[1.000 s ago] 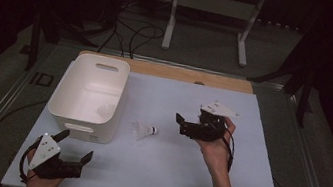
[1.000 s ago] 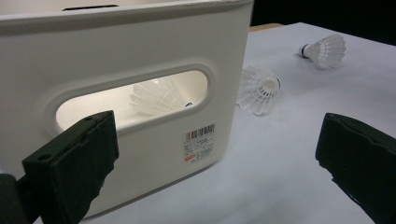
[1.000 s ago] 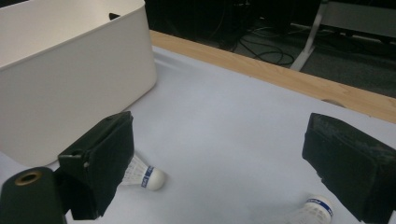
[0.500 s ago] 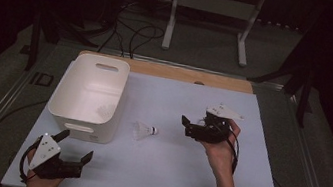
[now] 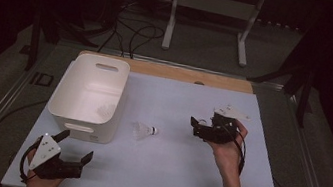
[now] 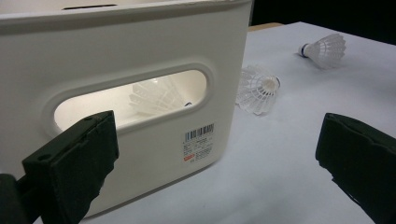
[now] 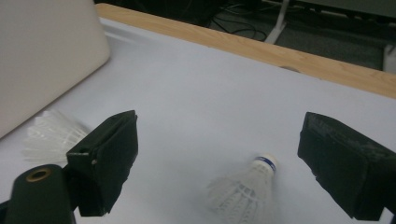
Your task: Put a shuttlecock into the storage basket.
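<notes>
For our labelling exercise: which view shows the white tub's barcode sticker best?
Left gripper view: the barcode sticker sits close and face-on under the white tub's handle slot. In the high view it is too small to tell; the right gripper view catches a plain tub wall.

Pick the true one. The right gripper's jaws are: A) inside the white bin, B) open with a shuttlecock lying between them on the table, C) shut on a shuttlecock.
B: the right gripper stands open, and a shuttlecock lies on the table between its jaws, ungripped.
</notes>
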Demonstrator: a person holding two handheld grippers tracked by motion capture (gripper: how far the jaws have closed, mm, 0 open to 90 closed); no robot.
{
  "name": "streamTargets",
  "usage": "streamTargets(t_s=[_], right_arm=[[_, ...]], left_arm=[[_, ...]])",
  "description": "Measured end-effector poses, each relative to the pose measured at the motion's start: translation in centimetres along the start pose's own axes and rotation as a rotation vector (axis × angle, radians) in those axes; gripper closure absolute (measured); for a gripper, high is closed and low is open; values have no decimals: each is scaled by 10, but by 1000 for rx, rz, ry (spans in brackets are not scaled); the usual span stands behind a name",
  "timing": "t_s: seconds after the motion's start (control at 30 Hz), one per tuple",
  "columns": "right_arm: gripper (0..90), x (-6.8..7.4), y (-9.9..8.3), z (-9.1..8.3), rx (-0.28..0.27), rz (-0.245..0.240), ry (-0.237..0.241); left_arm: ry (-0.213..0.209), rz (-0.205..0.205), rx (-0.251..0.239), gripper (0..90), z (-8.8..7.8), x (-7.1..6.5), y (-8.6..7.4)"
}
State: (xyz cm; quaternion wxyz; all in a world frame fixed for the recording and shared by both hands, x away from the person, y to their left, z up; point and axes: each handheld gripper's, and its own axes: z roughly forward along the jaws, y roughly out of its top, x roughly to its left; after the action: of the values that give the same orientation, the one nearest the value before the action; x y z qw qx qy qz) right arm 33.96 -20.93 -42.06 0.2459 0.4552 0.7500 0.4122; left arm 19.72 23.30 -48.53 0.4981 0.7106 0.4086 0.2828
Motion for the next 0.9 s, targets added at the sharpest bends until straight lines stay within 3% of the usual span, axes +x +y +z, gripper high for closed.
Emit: streamTargets(t_s=[0.9], right_arm=[[141, -22, -25, 9, 93, -26, -42]], left_arm=[[0, -2, 1, 0, 0, 0, 0]])
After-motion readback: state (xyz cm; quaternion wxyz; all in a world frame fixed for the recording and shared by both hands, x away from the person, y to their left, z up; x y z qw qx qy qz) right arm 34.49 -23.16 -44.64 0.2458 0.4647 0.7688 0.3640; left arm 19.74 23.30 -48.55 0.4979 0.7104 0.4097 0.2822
